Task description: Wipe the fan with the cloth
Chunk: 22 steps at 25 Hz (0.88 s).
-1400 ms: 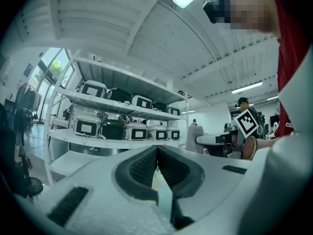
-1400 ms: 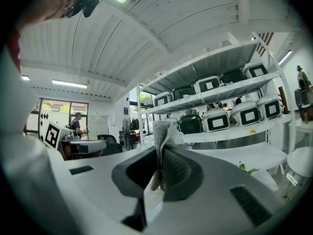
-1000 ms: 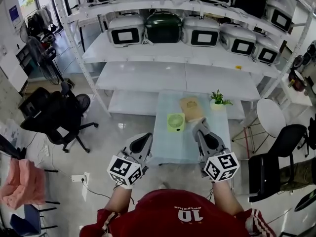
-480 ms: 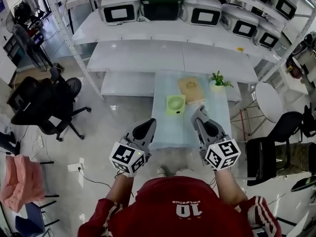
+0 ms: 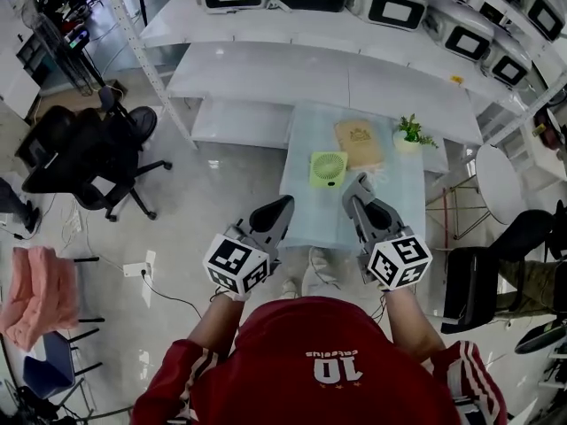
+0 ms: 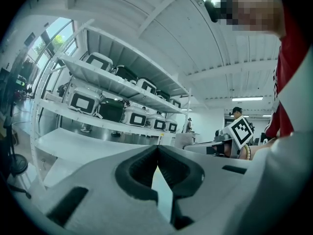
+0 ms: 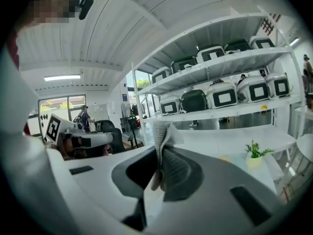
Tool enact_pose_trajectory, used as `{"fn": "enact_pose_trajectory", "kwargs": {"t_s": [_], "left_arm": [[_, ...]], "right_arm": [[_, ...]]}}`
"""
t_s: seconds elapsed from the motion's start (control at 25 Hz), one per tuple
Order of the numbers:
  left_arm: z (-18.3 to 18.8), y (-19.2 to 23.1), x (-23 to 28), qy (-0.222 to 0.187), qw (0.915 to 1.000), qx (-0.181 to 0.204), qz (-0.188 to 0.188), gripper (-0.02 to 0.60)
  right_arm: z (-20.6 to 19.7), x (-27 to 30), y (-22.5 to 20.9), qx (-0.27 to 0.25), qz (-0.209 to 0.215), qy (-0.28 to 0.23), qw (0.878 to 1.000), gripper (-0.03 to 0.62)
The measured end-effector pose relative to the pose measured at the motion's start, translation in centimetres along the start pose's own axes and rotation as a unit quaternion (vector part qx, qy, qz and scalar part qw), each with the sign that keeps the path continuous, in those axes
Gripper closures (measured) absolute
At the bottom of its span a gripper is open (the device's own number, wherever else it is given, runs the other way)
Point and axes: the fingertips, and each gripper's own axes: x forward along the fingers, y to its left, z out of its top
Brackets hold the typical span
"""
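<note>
A small green fan (image 5: 329,168) stands on the pale glass table (image 5: 390,211), near its middle. My right gripper (image 5: 355,183) hovers over the table's near part, just short of the fan, shut on a grey-white knitted cloth (image 7: 163,142) that sticks up from between the jaws. My left gripper (image 5: 283,204) is held at the table's near left edge, left of the fan. Its jaws are pressed together with nothing between them, as the left gripper view (image 6: 157,152) shows.
A tan flat pad (image 5: 359,142) and a small potted plant (image 5: 412,131) sit behind the fan. White shelving (image 5: 310,69) with boxy appliances (image 5: 395,9) stands beyond the table. Black office chairs (image 5: 75,162) are on the left, another chair (image 5: 483,282) on the right.
The head view has drawn closer to the table, and the fan now lies nearer both grippers. Both grippers stay shut, and the cloth remains in the right one.
</note>
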Motion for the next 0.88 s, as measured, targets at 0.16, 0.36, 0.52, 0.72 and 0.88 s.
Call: {"fn": "enact_pose_trajectory", "kwargs": {"t_s": [0.16, 0.36, 0.52, 0.72, 0.88], "left_arm": [[-0.4, 0.7, 1.6, 0.009, 0.9998, 0.011, 0.011, 0.577], [-0.9, 1.5, 4.0, 0.020, 0.9995, 0.015, 0.021, 0.577], [-1.1, 2.2, 5.5, 0.027, 0.9990, 0.015, 0.034, 0.577], [-2.1, 3.5, 7.4, 0.029, 0.9983, -0.004, 0.051, 0.577], [-3.4, 4.7, 8.8, 0.031, 0.9968, -0.016, 0.071, 0.577]], "right_arm": [[-0.8, 2.0, -0.8, 0.006, 0.022, 0.010, 1.000, 0.571], [-2.3, 5.1, -2.5, 0.014, 0.042, 0.033, 0.998, 0.572], [-3.6, 7.1, -3.7, 0.018, 0.057, 0.053, 0.997, 0.572], [-5.0, 9.0, -5.4, 0.030, 0.071, 0.075, 0.994, 0.572], [-6.2, 10.5, -6.4, 0.034, 0.088, 0.095, 0.991, 0.572]]}}
